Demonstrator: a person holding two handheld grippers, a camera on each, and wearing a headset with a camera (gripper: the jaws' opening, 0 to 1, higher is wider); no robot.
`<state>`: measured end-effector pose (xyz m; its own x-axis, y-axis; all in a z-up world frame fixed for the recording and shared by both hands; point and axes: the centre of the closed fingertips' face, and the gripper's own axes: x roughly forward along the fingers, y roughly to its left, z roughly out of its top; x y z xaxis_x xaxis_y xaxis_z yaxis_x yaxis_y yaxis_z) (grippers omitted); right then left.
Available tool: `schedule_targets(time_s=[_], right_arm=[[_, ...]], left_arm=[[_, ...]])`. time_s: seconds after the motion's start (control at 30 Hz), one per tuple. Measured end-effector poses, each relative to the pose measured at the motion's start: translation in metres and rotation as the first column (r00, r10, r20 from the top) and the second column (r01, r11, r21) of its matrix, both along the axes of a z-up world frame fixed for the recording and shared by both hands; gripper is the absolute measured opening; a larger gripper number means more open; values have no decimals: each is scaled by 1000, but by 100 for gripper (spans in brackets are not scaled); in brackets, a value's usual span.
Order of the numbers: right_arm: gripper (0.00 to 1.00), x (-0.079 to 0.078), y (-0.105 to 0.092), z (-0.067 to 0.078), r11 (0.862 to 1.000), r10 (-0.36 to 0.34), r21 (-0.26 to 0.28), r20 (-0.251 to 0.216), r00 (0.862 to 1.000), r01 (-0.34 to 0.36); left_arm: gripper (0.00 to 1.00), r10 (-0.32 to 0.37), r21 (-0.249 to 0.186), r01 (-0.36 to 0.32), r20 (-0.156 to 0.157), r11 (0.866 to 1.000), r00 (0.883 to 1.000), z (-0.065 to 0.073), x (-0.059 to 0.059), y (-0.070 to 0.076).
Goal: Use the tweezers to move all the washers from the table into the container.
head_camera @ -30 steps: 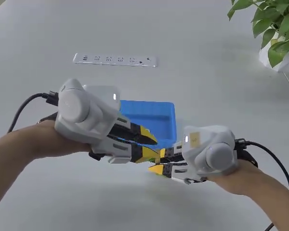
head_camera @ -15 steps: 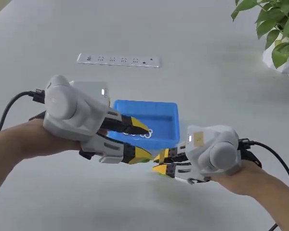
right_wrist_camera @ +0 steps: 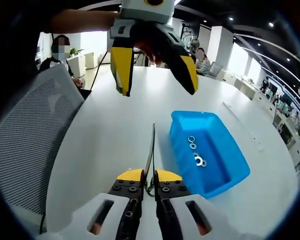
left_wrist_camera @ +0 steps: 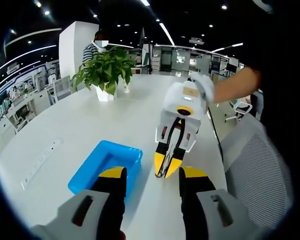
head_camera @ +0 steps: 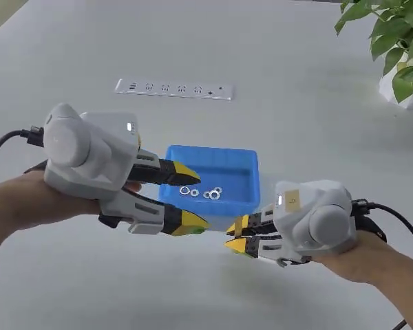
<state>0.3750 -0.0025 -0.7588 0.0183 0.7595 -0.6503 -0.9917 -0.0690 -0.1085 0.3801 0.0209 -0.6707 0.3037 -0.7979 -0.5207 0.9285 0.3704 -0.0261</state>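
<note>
**As the left gripper (head_camera: 193, 198) pulls aside, washers (head_camera: 205, 193) show in the container (head_camera: 213, 151)**

Since it has shifted left, its 2 jaws apart and empty, the blue container is uncovered, with the washers lying inside. The right gripper (head_camera: 234, 236), clamped on the tweezers (right_wrist_camera: 152, 150), hovers just beside it; the job looks nearly done.

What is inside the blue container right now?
About five washers lie clustered on the blue container's floor. In the head view the left claw hides its left edge.

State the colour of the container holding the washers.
Blue. The container shows best in the right gripper view, with the washers lying inside it.
</note>
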Motion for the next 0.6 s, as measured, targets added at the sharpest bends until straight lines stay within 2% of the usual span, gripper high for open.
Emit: schedule_targets(time_s=[0.4, 0.6], right_arm=[[8, 13, 10, 32, 999, 13, 39, 18, 1000, -13], [9, 31, 18, 49, 997, -2, 79, 30, 1000, -1]], left_arm=[[57, 65, -26, -65, -4, 998, 998, 10, 4, 16], [62, 100, -29, -100, -4, 995, 995, 12, 8, 23]])
